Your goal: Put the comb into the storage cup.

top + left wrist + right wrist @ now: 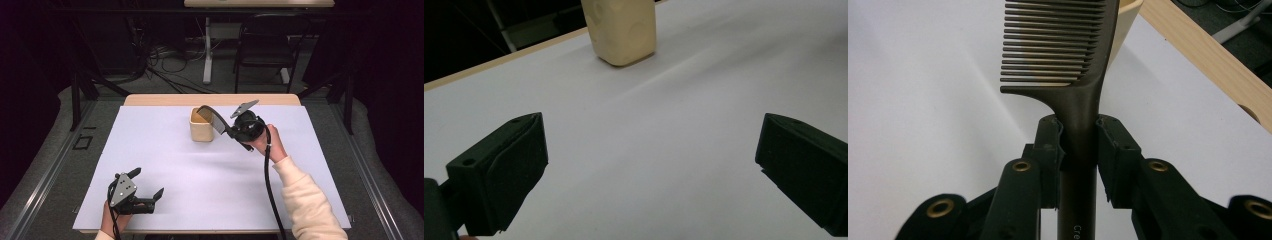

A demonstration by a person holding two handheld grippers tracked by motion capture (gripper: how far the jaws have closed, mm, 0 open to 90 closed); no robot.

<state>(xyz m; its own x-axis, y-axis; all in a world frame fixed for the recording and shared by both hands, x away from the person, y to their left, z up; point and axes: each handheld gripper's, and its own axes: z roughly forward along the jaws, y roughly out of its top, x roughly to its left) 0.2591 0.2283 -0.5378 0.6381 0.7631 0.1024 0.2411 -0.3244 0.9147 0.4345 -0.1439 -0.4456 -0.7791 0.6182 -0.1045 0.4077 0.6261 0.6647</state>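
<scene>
with the right gripper (1079,142) clamped on the comb (1068,60) handle at the far-centre cup (202,126), lower the comb's toothed end straight inside the rim; left gripper (148,196) waits wide open, empty, near left.

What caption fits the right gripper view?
Right gripper clamps a dark comb near the wooden cup.

black left gripper (148,185) and right gripper (223,131), grey plates, trailing cables, cream sleeve (310,200).
</scene>
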